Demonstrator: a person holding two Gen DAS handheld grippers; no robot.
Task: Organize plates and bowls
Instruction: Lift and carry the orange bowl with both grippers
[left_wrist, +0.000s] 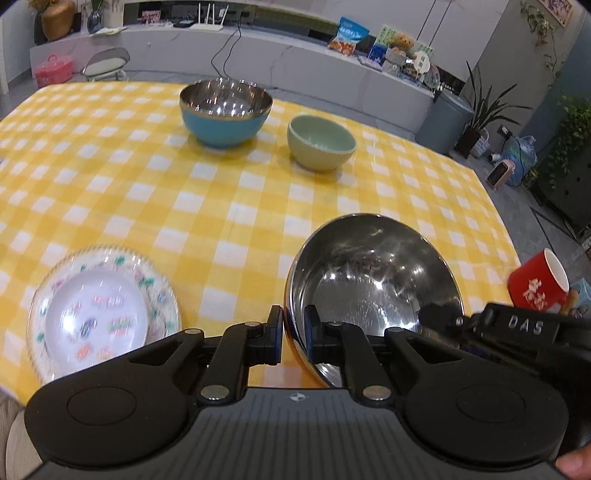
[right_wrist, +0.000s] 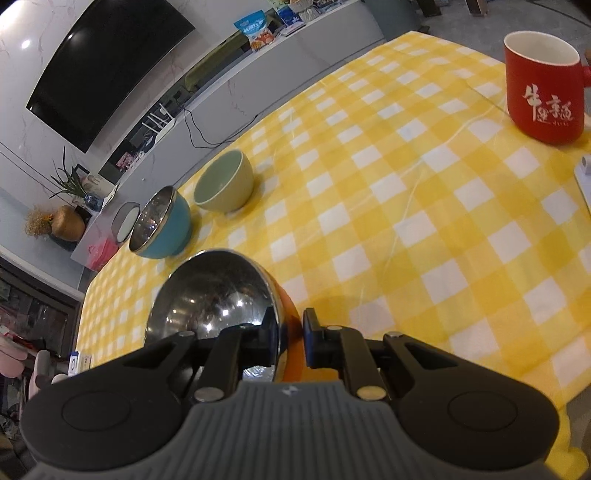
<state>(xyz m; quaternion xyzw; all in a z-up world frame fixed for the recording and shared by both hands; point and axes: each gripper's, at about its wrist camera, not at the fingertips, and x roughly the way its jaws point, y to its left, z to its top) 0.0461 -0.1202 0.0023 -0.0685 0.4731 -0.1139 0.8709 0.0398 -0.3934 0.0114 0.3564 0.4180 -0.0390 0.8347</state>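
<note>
An orange bowl with a steel inside (left_wrist: 373, 284) is tilted above the yellow checked tablecloth (left_wrist: 229, 199). My left gripper (left_wrist: 293, 334) is shut on its near rim, one finger inside and one outside. My right gripper (right_wrist: 290, 341) is shut on the same bowl's rim (right_wrist: 214, 295) from the other side; its body shows at the right of the left wrist view. A blue steel-lined bowl (left_wrist: 226, 110) and a green bowl (left_wrist: 320, 142) stand at the far side. A floral glass plate (left_wrist: 101, 314) lies near left.
A red mug (right_wrist: 543, 86) stands at the table's right edge, also in the left wrist view (left_wrist: 539, 286). A white object (right_wrist: 585, 184) lies at the right edge of the right wrist view. A counter with a snack bag and clutter runs behind the table.
</note>
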